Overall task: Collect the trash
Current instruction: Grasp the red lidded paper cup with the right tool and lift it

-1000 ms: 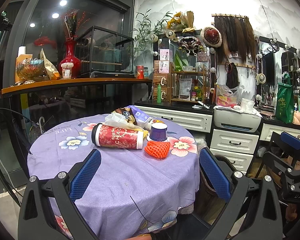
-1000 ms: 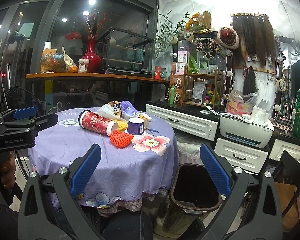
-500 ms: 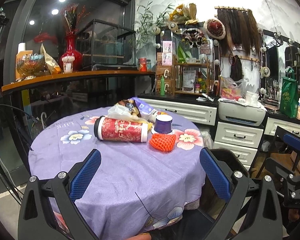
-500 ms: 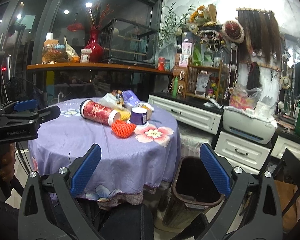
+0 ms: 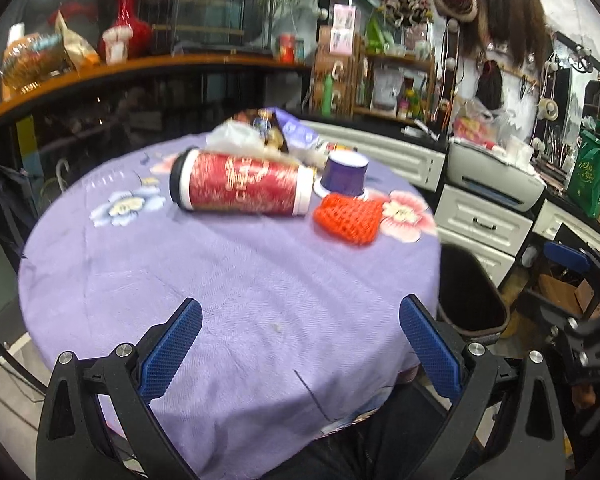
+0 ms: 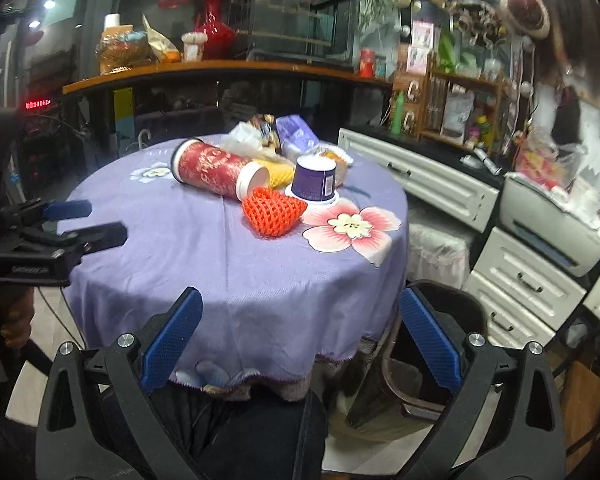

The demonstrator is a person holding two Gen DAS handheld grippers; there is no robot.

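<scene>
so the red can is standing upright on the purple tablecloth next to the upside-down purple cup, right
Not quite: the red can lies on its side on the purple tablecloth, next to the upside-down purple cup. Both wrist views show it.

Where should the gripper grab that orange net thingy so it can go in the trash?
Best guess: pinch the orange foam net across its raised middle, coming down from above. It lies flat and soft on the purple tablecloth, so it should squash between the pads. The near side is free; the red canister and the upside-down purple cup crowd its far edge. The right gripper is open and faces it.
</scene>
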